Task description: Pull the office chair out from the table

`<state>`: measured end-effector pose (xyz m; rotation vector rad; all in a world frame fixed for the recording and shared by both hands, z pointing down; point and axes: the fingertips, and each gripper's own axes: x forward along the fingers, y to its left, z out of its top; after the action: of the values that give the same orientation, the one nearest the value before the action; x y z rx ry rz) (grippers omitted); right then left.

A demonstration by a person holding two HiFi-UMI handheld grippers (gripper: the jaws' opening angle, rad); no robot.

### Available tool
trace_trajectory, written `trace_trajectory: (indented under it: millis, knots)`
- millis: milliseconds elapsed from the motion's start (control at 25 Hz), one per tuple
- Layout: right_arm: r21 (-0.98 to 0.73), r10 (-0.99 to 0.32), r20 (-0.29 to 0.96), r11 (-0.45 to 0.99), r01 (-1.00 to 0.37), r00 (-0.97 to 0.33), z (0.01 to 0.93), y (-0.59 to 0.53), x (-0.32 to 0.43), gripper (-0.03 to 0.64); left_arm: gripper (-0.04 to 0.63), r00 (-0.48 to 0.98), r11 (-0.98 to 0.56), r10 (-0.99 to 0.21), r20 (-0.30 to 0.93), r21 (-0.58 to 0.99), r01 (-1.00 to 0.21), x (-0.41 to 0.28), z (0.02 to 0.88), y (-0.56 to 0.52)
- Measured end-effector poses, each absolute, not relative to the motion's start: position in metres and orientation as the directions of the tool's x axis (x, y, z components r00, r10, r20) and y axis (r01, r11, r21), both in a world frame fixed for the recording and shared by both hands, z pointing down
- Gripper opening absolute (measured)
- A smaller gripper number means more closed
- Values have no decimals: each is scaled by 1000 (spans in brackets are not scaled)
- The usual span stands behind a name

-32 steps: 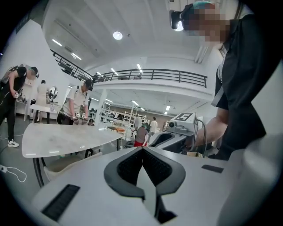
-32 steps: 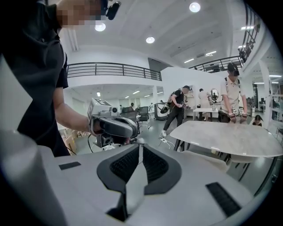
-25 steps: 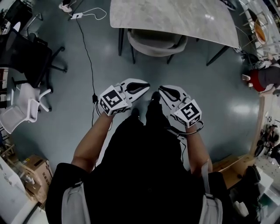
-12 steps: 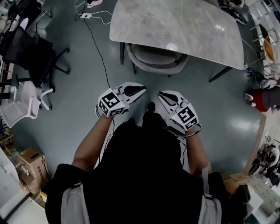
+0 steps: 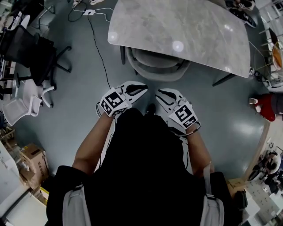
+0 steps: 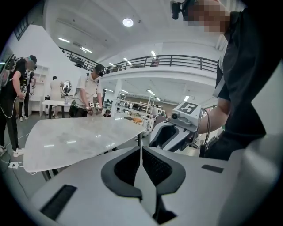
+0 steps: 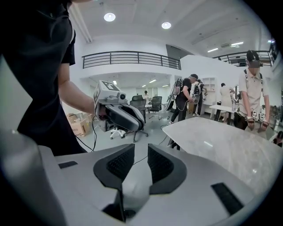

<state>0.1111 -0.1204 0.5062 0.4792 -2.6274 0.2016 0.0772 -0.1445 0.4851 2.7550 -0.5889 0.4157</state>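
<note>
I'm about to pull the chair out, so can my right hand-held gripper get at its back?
Probably yes. Only bare floor lies between the right hand-held gripper and the chair, whose back sticks out from under the table. The gripper's jaws have just been opening, with nothing between them.

The site is a large open-plan indoor hall, used as a lab or test workspace. Indicators:

- a high white ceiling with recessed round lights (image 7: pixel 109 16)
- a mezzanine balcony with a dark railing (image 7: pixel 132 59)
- a smooth grey floor (image 5: pixel 79 110)
- a marble-topped table (image 5: pixel 177 31)
- black office chairs (image 5: pixel 31 48) parked to one side
- cardboard boxes (image 5: pixel 31 159) near the wall
- a power strip (image 5: pixel 90 12) with cables on the floor
- shelving racks (image 6: pixel 132 108) in the background

Other people (image 7: pixel 254 92) stand at the tables wearing dark headgear, with marker cubes at their hands.
</note>
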Motion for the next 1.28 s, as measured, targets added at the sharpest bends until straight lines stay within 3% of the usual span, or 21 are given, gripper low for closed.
trace_trajectory:
  millis: [400, 840, 1280]
  knots:
    - [-13, -250, 608, 946, -325, -753, 550, -162, 84, 132, 48, 872, -897, -276, 405, 216, -385, 61, 513, -199]
    - [14, -278, 730, 919, -393, -624, 578, -194, 87, 175, 140, 844, -976, -72, 531, 139, -170, 57, 563, -205]
    - [42, -216, 823, 946, -322, -525, 609, -200, 113, 201, 178, 693, -999, 31, 720, 53, -11, 80, 606, -203]
